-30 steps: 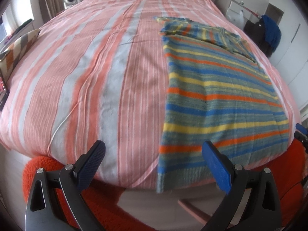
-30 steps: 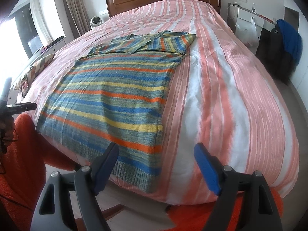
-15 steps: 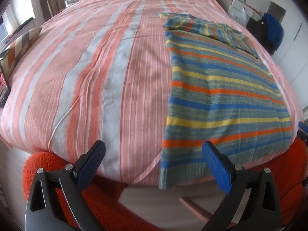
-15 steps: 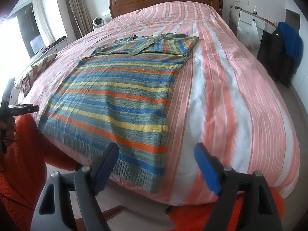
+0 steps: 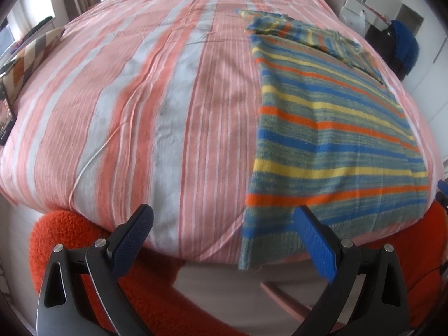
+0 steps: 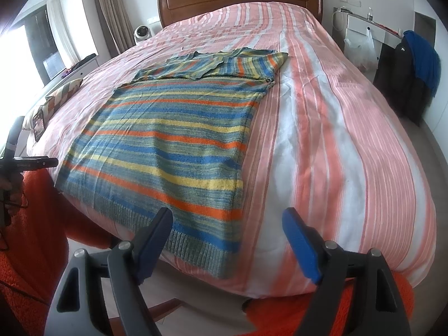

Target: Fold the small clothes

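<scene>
**Sweater flat on the bed, both grippers empty**

At the foot of the bed [image 6: 350, 128] is where you've got both grippers parked, and neither one is touching anything. Your left gripper [image 5: 224, 233] has its blue pads spread wide with nothing between them; through the gap you see the pink-and-white striped cover and the near left corner of the sweater [image 5: 330, 128]. Your right gripper [image 6: 226, 236] is the same deal: fingers well apart, nothing clamped, hanging over the near edge of the mattress with the sweater's ribbed hem just past its left pad.

That sweater, knit in blue, yellow, orange and grey-green stripes, lies spread out flat on the cover. Its hem comes right up to the edge of the bed nearest you and droops over it a little. The far end looks already folded in: the sleeves are tucked across the top, with the stripes there running the other way. It sits between your two grippers.

From the right wrist view you can also spot the wooden headboard [image 6: 240, 0] at the far end, a patterned pillow [image 6: 63, 95] at the left edge, and a blue garment [image 6: 422, 53] draped over something dark by the right wall. Fuzzy orange fabric [image 5: 70, 238] shows under both grippers, below the mattress edge. In that same view your left hand's tool [image 6: 16, 162] pokes in at the far left.
</scene>
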Action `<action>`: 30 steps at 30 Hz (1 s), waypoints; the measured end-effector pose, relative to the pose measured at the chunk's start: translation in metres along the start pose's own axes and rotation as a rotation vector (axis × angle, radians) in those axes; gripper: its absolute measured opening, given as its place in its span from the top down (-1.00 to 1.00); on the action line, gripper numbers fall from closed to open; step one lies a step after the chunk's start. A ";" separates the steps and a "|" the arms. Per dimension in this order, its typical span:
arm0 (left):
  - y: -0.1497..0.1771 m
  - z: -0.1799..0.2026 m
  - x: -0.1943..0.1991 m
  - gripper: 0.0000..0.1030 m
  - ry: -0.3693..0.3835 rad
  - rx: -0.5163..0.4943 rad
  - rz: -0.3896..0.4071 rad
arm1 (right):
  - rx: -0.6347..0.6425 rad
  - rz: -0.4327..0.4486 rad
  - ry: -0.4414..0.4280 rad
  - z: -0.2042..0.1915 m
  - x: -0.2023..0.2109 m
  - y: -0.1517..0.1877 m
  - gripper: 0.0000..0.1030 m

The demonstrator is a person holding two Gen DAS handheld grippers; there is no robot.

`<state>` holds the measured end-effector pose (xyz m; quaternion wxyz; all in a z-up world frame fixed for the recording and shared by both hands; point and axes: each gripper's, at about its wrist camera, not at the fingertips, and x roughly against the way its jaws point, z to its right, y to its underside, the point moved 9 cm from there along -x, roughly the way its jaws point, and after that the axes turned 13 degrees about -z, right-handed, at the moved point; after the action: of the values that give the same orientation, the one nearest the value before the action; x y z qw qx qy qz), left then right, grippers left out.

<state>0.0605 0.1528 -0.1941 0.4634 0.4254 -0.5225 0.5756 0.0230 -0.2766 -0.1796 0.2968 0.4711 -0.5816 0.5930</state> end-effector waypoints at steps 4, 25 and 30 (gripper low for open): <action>0.000 -0.001 -0.001 -0.95 0.001 0.001 -0.004 | 0.001 -0.002 0.000 0.000 -0.001 0.000 -0.55; 0.009 0.001 -0.020 -0.95 -0.008 -0.030 -0.090 | 0.004 -0.012 0.002 -0.001 -0.004 0.001 -0.55; 0.013 0.004 -0.028 -0.95 -0.011 -0.043 -0.120 | -0.003 -0.010 0.002 0.000 -0.003 0.001 -0.55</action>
<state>0.0534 0.1455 -0.2236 0.5031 0.4491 -0.5110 0.5329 0.0238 -0.2763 -0.1830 0.3010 0.4731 -0.5798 0.5911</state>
